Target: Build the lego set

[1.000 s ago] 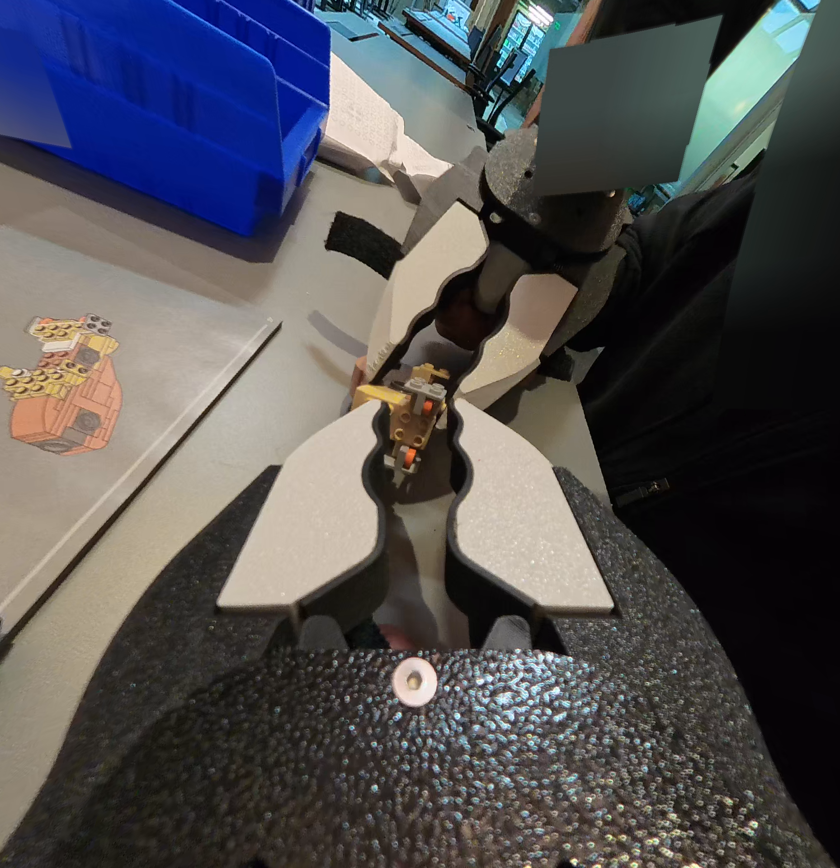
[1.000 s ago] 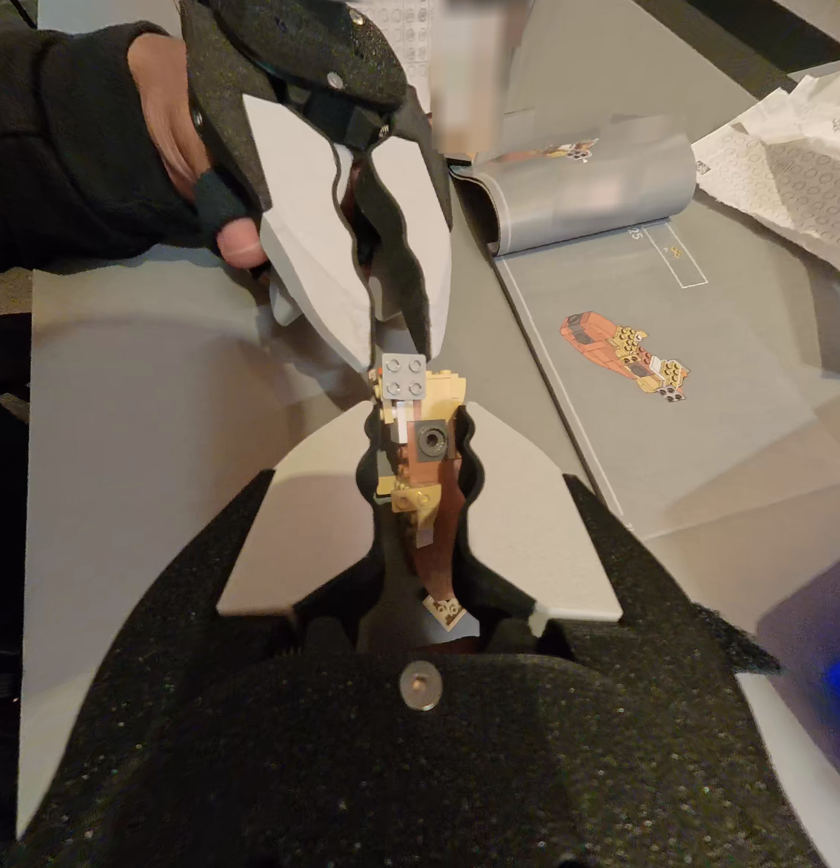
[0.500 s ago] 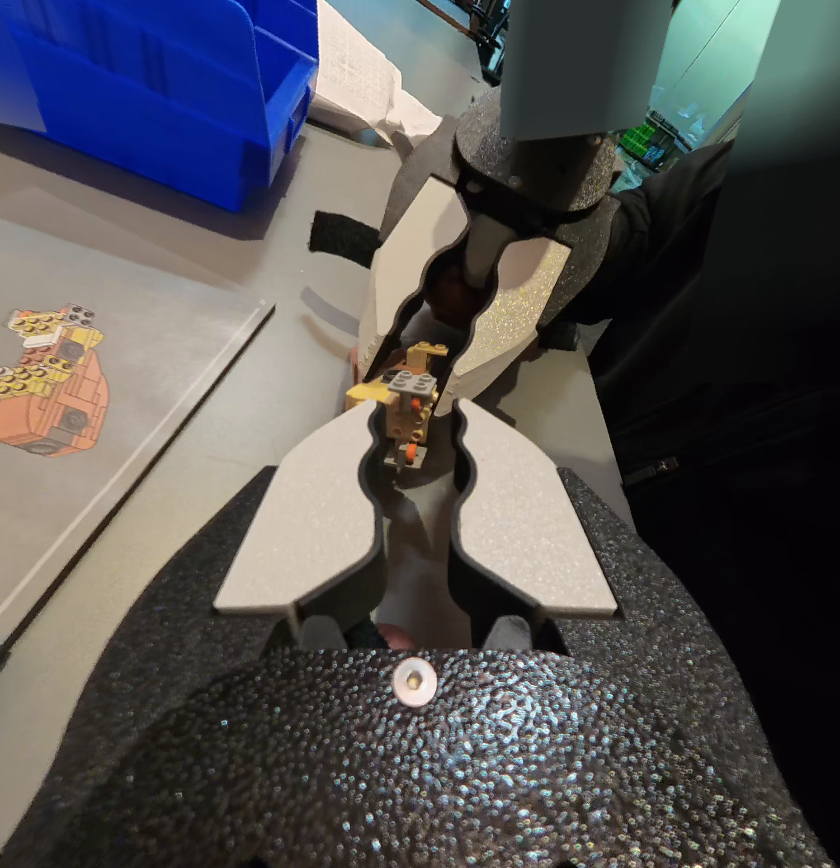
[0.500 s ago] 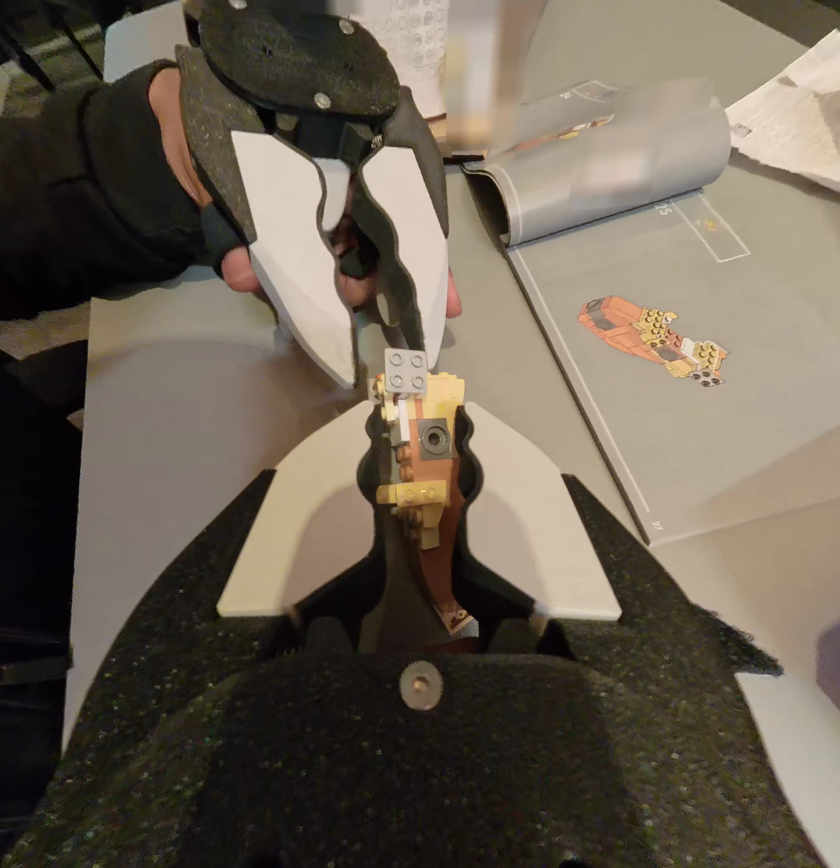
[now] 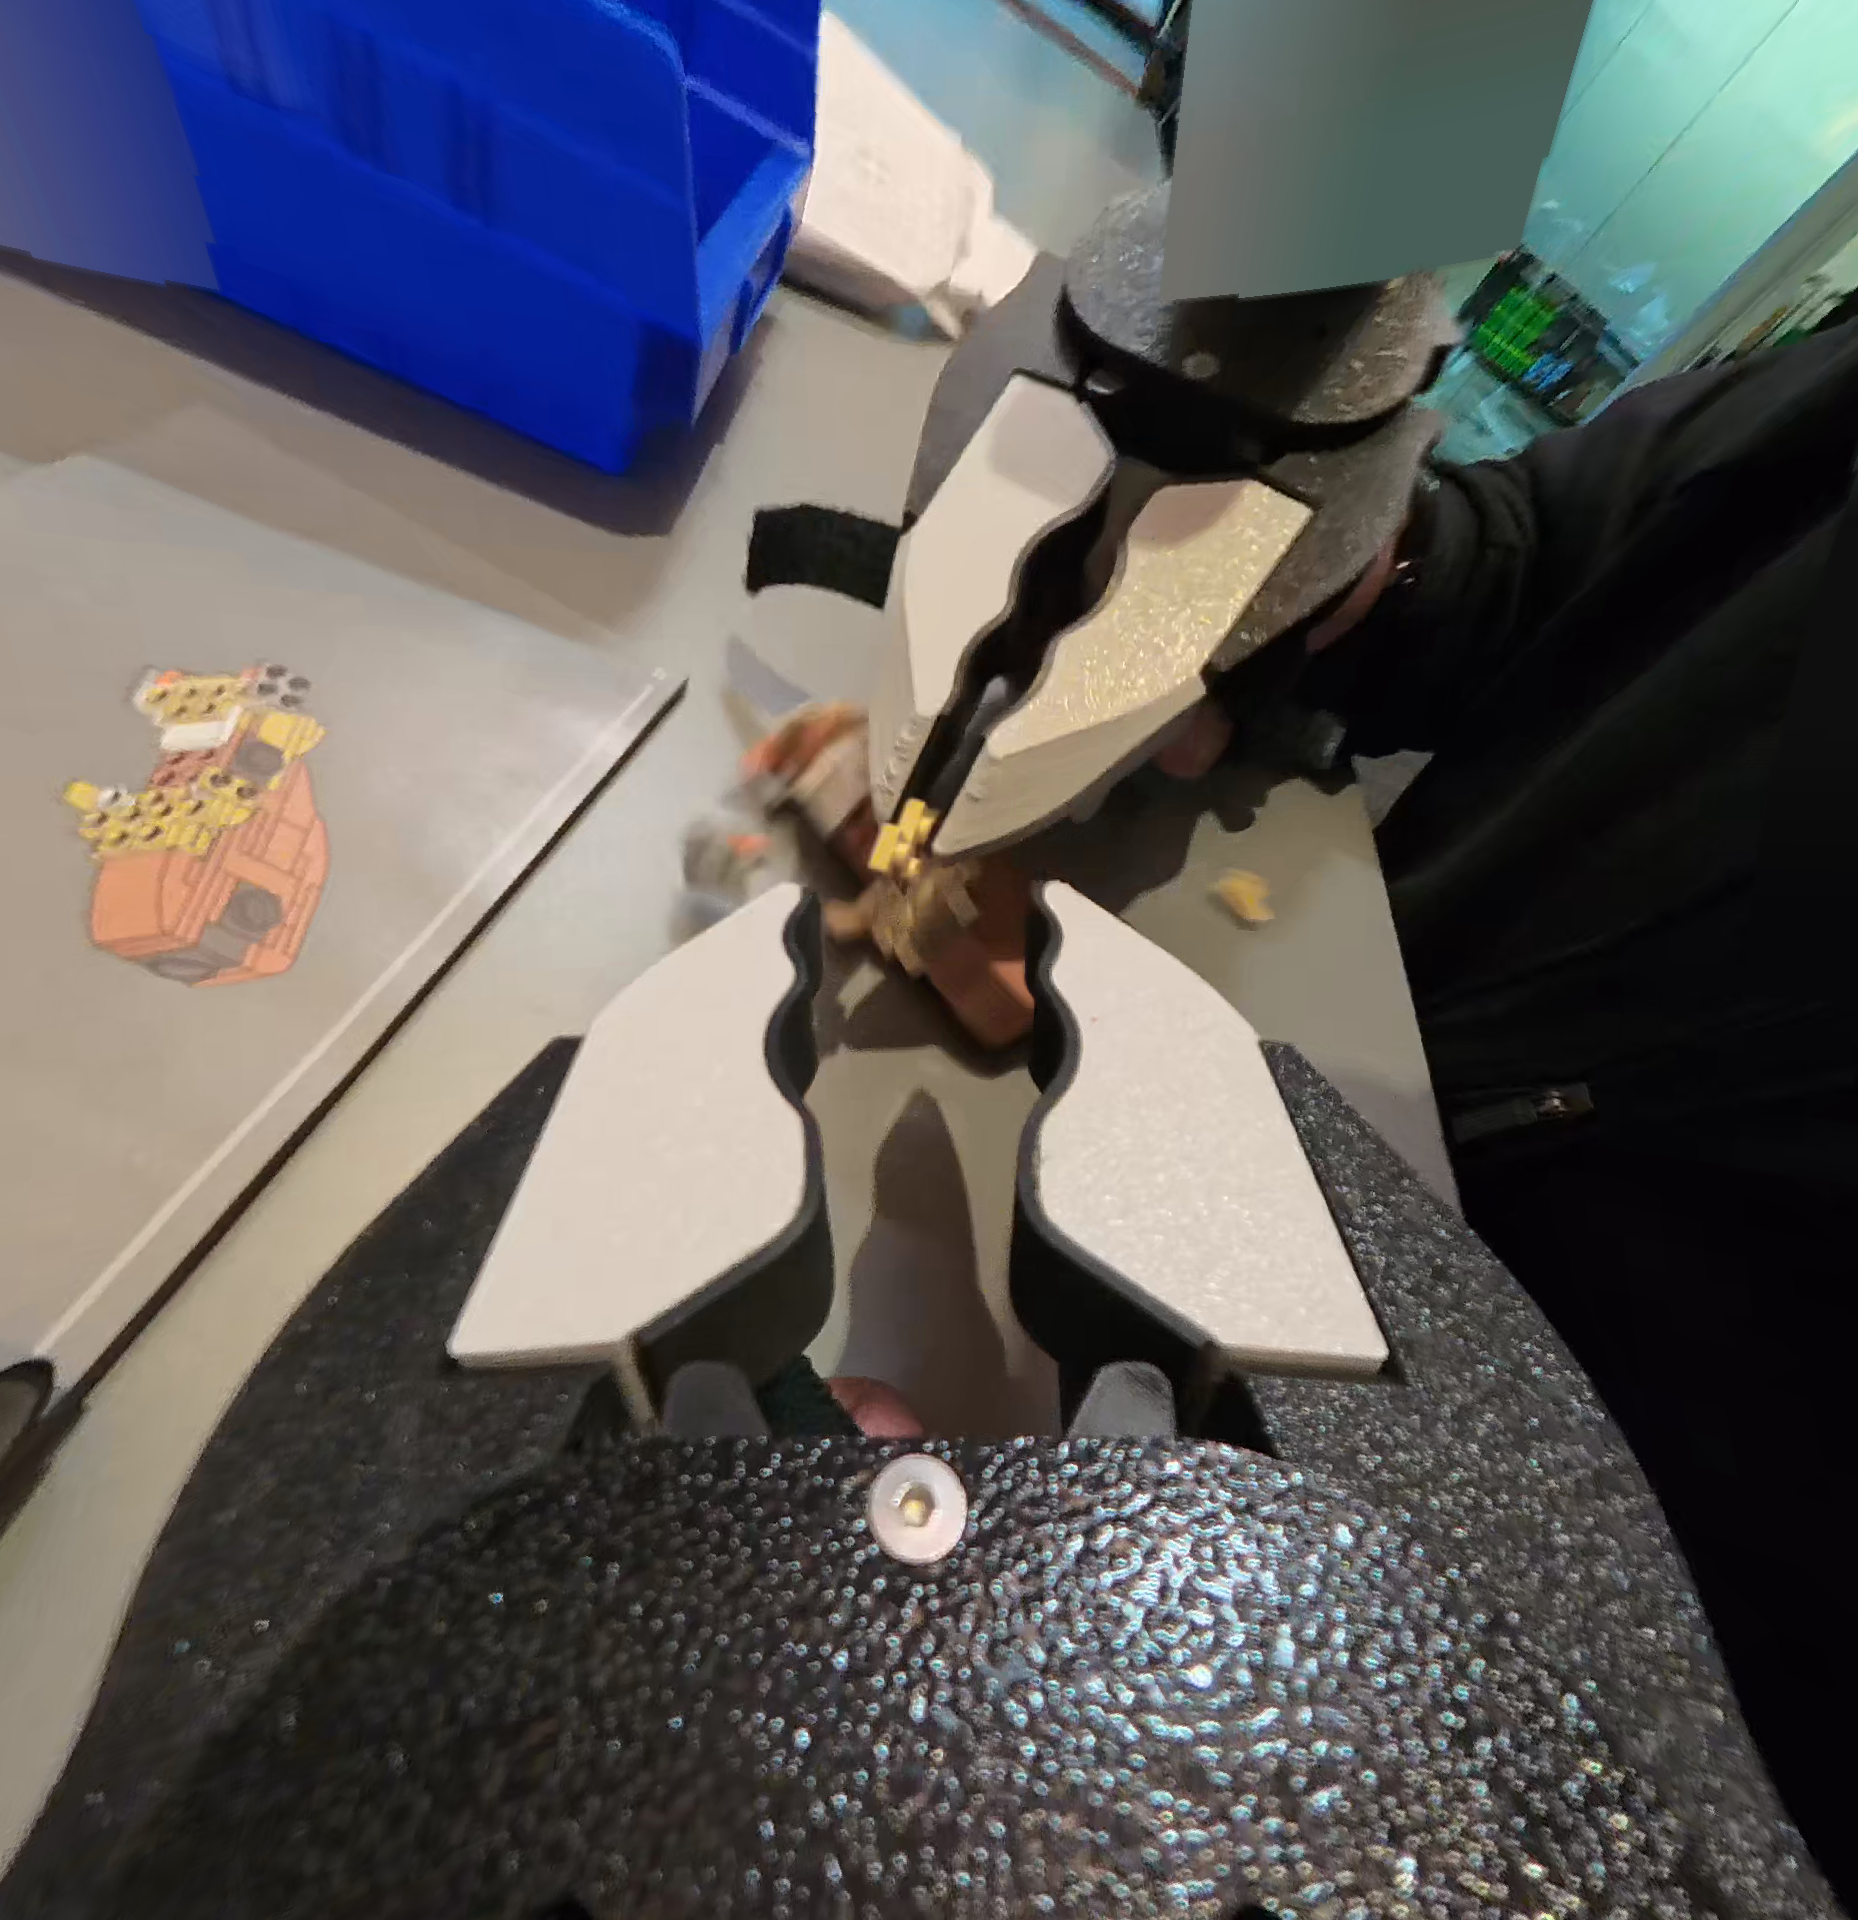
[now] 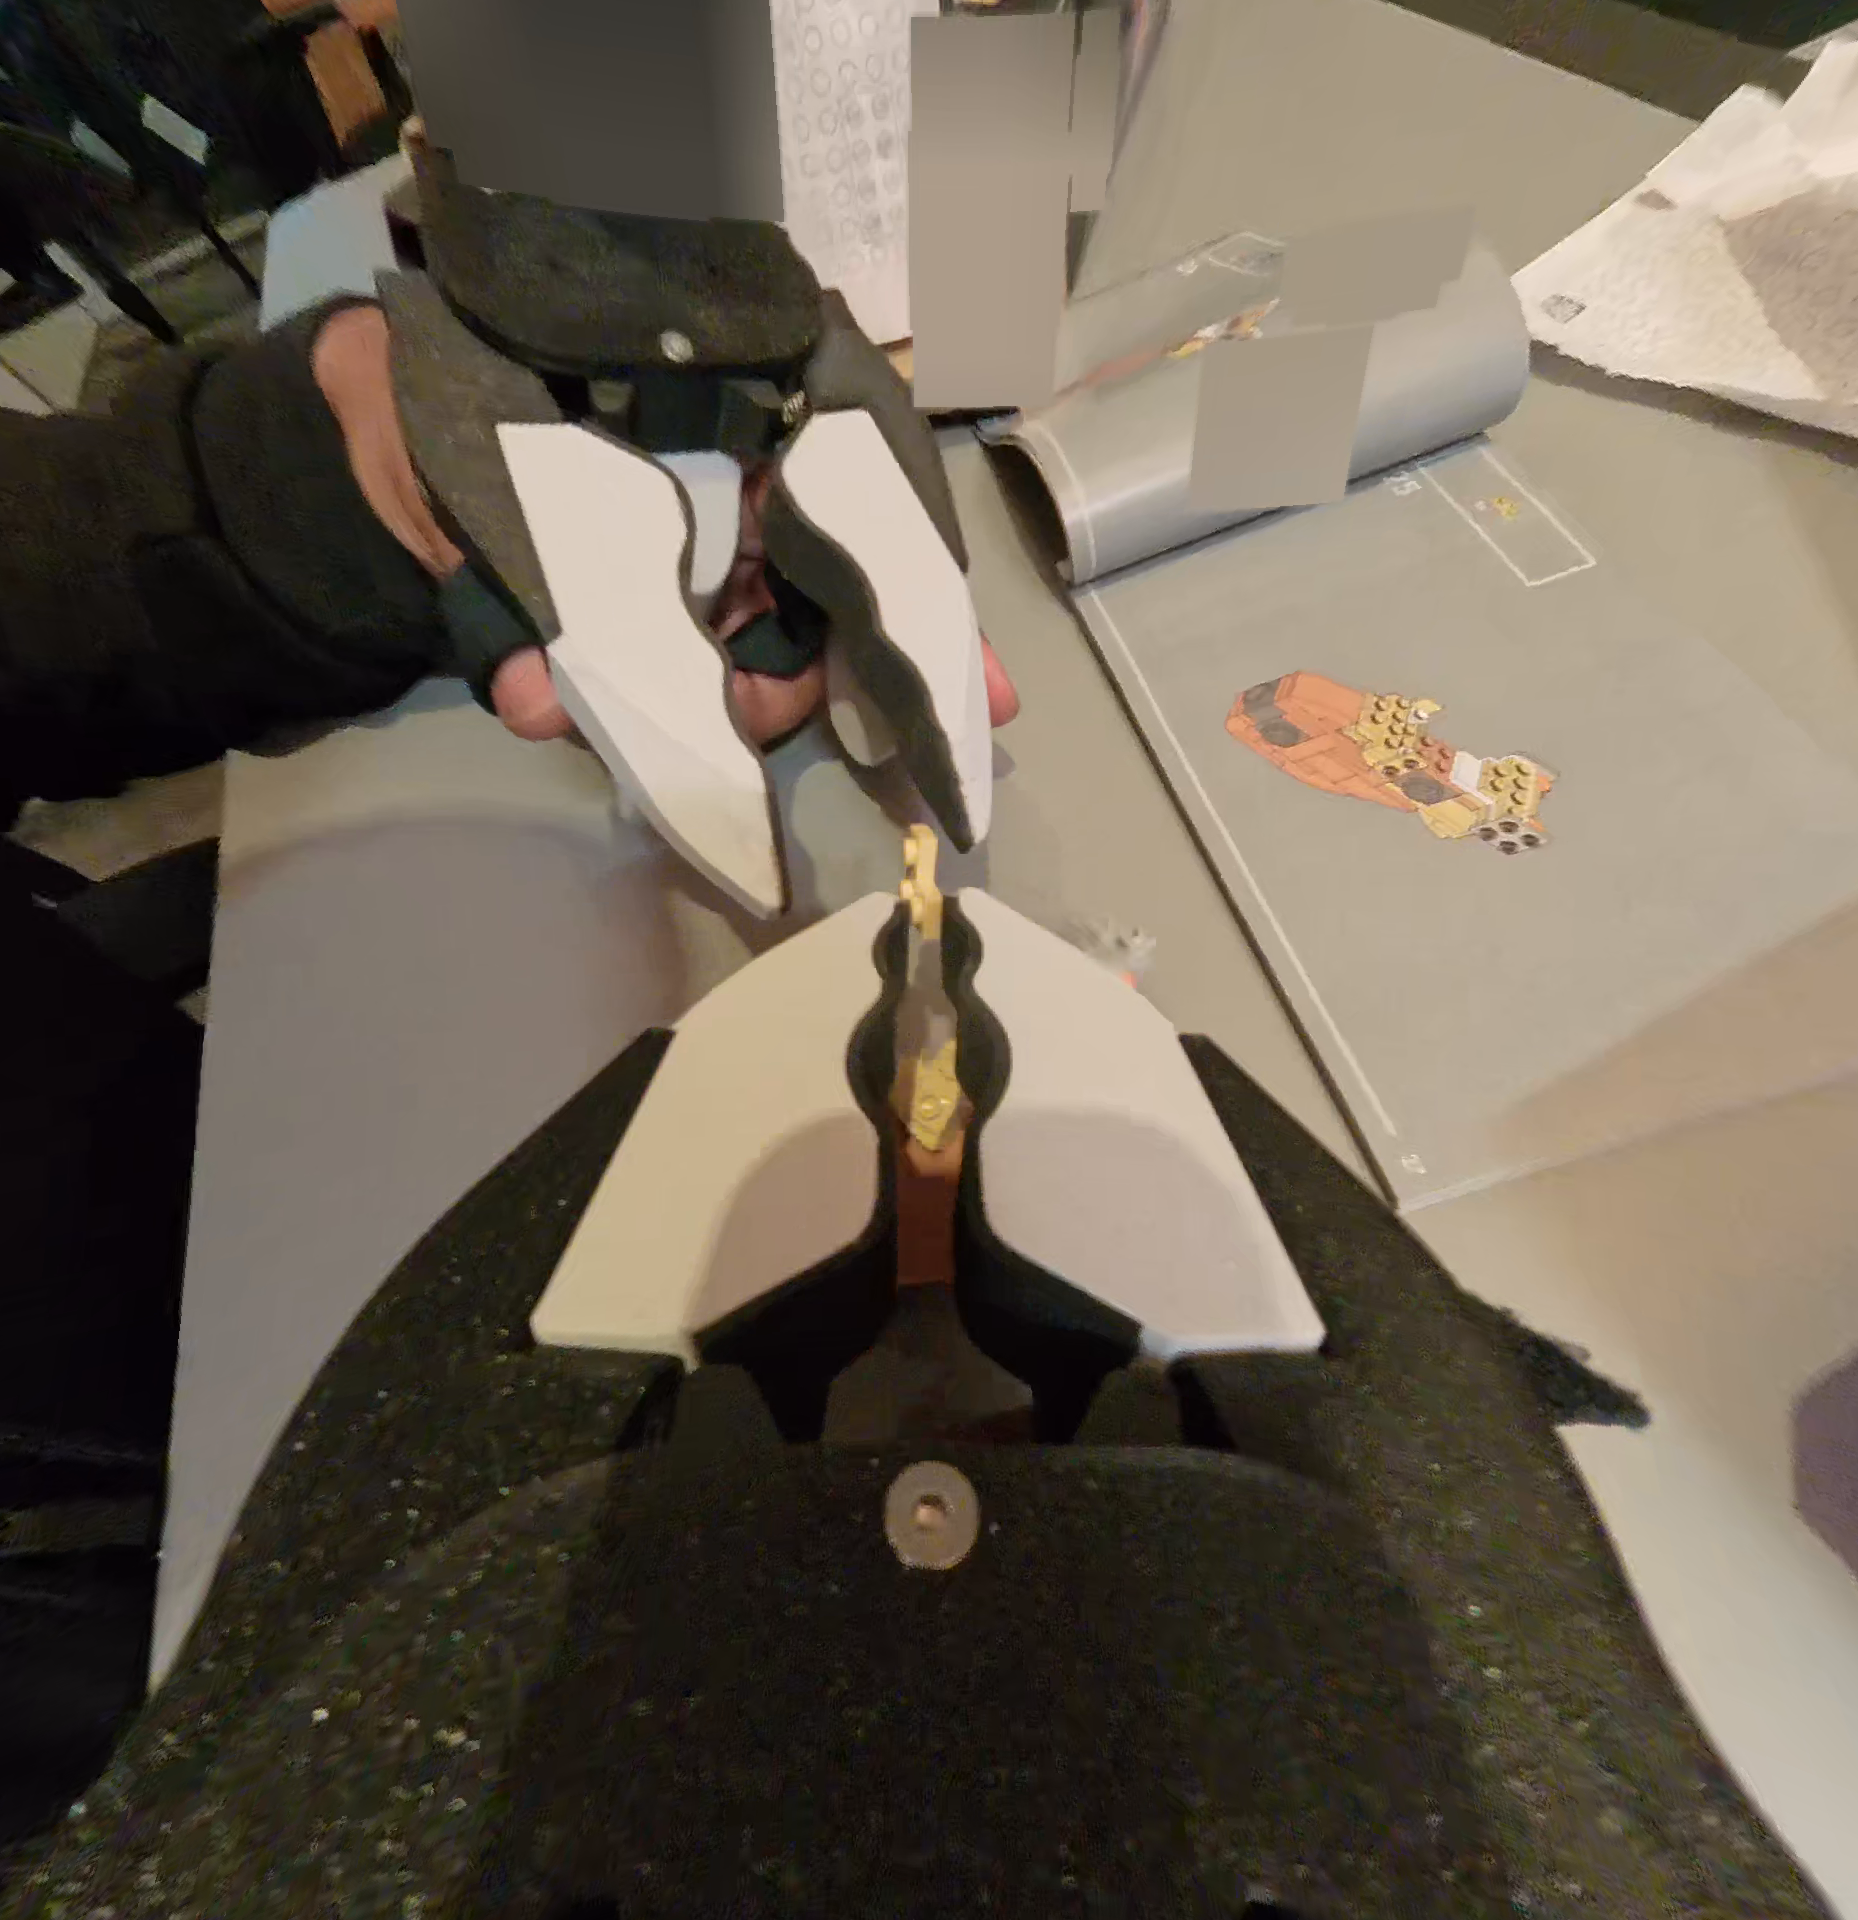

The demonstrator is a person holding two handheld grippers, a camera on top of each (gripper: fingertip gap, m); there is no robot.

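My right gripper (image 6: 927, 914) is shut on the lego model (image 6: 925, 1101), which sits edge-on between its fingers. A tan plate (image 6: 920, 868) sticks out past the tips. In the left wrist view the right gripper (image 5: 920, 821) points down at me, and the model's brown body (image 5: 972, 966) shows under its tips; I cannot tell whether it touches the table. My left gripper (image 5: 920, 904) is open and empty, its tips either side of the model. It also shows in the right wrist view (image 6: 868, 862), just beyond the tan plate.
A small grey and orange piece (image 5: 722, 847) lies loose on the table (image 6: 437, 1039), also visible in the right wrist view (image 6: 1112, 940). A small yellow piece (image 5: 1242, 894) lies by the person's sleeve. The open instruction booklet (image 6: 1527, 935), a blue bin (image 5: 489, 239) and white paper (image 6: 1735, 260) lie around. Both grippers' tips are close together, under 4 cm apart.
My left gripper has opened and let go of the model's grey-topped end. My right gripper has closed narrower on the model, now edge-on. A grey and orange piece now lies on the table.
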